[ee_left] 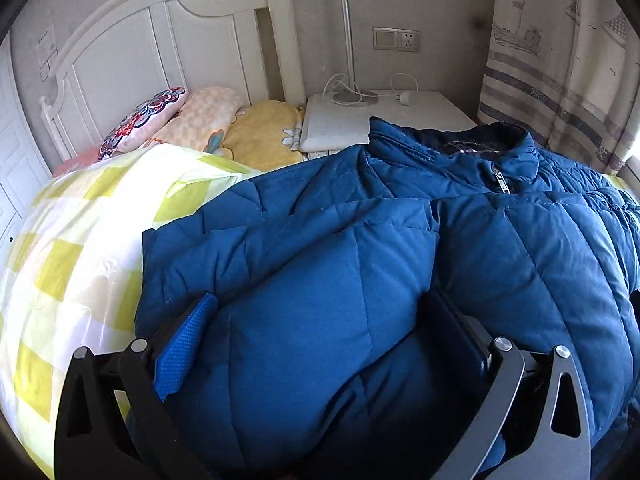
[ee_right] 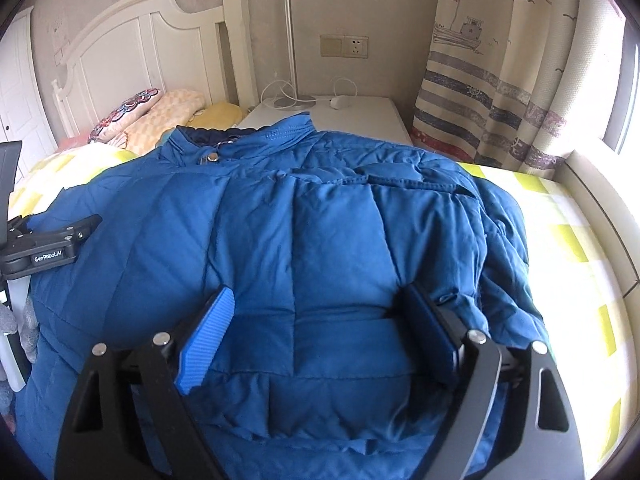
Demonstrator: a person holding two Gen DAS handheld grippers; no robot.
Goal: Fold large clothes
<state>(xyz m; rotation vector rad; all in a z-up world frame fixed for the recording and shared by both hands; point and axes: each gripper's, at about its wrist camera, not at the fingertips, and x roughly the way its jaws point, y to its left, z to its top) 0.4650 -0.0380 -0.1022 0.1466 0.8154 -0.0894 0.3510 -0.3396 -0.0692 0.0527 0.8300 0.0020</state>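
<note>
Both the left gripper [ee_left: 320,320] and the right gripper [ee_right: 320,324] stand wide over the puffy blue jacket [ee_right: 320,220], holding nothing; I judge that a shallow pinch can slip off the thick padding; the folded sleeve [ee_left: 280,248] then springs open on the bed [ee_right: 580,248].

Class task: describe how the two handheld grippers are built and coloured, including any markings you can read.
Each gripper, left gripper and right gripper, has black angled linkage arms with silver round pivot bolts and triangular cut-outs. One finger shows a bright blue ribbed pad; the other finger looks dark. The right wrist view shows the left gripper's black body with white lettering, "GenRobot.AI".
</note>
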